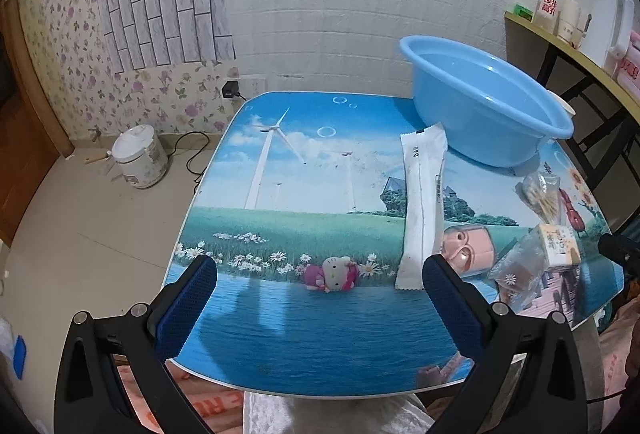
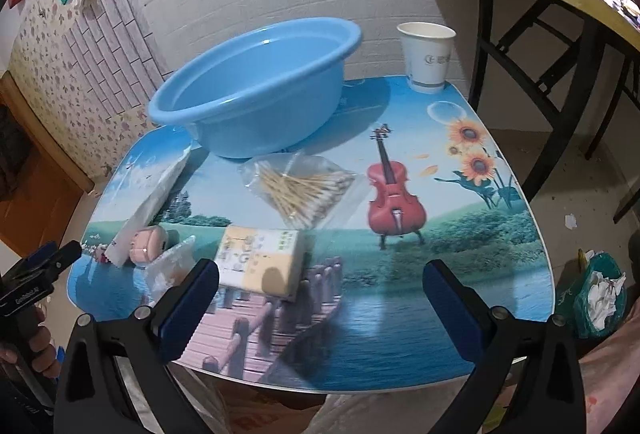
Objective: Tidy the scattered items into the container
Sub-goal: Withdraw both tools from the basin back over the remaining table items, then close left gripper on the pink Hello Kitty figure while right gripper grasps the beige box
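A: Left tongs [image 1: 320, 308] wide open, holding nothing, low over the near edge of the counter [image 1: 304, 334]. Right tongs [image 2: 320, 308] the same: spread wide, empty, above the printed pier.

B: Closest to the right tongs?

A: Tissue pack [image 2: 262, 261], just beyond the left finger. Beside it a clear packet [image 2: 168, 266], a pink case [image 2: 147, 241] and a long white sachet [image 2: 154, 200]. Further out, swab bag [image 2: 302, 190], almost touching the basin [image 2: 256, 90].

B: And near the left tongs?

A: Small plush cat [image 1: 330, 274], between the fingers but further out. Basin at the far right corner, nothing inside as far as visible.

B: Risks?

A: Probably slipping: thin film on packet and swab bag, easy to pinch only a corner and drop it. Flat sachet hard to lift, could slide off the edge. Items crowded, so one grasp may drag a neighbour. Paper cup [image 2: 427, 54] behind the basin, light, easy to knock over on a wide swing.
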The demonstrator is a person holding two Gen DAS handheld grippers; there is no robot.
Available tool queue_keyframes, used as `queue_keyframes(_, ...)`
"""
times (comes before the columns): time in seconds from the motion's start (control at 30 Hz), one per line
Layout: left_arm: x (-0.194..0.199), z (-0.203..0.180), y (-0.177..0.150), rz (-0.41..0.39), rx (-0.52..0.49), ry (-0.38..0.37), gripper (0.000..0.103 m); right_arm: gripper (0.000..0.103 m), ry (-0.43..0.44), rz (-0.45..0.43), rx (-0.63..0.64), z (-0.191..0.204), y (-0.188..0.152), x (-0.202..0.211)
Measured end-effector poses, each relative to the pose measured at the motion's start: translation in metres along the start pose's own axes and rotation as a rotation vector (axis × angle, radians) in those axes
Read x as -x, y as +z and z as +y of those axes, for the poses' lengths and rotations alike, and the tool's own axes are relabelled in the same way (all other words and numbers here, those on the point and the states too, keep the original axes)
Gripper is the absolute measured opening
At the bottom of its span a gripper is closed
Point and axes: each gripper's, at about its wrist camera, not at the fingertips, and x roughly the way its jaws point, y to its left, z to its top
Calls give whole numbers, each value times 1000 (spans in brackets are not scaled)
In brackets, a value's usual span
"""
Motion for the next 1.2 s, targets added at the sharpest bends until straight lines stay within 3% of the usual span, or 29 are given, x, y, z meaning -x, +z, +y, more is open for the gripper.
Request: queue_keyframes(1.2,-34,15,-18,31,13,-14,103,102,-61,65,-12,22,-4,-30)
